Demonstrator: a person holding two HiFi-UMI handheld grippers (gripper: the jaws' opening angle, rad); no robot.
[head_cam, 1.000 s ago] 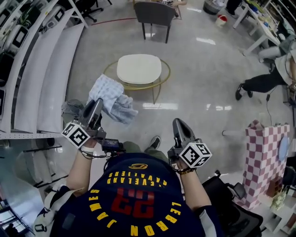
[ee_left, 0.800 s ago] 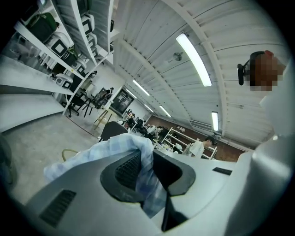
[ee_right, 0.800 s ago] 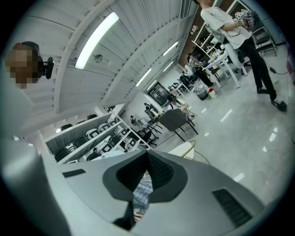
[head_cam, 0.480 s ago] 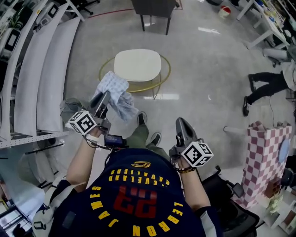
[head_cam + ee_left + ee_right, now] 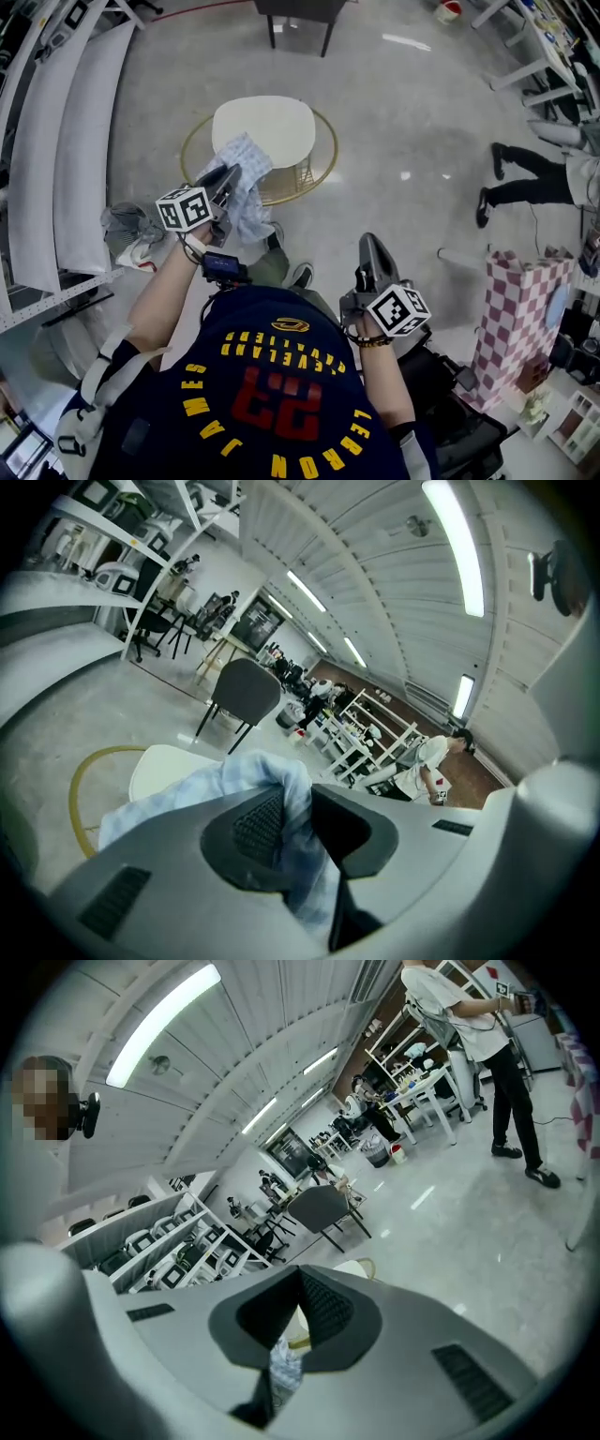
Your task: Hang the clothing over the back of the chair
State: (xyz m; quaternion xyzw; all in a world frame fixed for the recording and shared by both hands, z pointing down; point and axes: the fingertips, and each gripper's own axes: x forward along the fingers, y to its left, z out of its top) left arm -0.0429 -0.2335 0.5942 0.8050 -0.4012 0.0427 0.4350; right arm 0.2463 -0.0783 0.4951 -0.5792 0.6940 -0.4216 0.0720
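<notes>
Clothing (image 5: 251,159), a pale blue checked piece, is hanging bunched from the left gripper (image 5: 228,180), whose jaws are clamping a fold of it. It is dangling over the near edge of a low white table (image 5: 272,117) with a gold rim. The right gripper (image 5: 369,244) is hovering by the person's waist, jaws pressing together on nothing. A dark chair (image 5: 298,11) is standing well beyond the table.

Open floor (image 5: 412,122) to the right; white low table (image 5: 267,127) close ahead, dark chair (image 5: 300,7) beyond, shelving (image 5: 70,141) along the left.
</notes>
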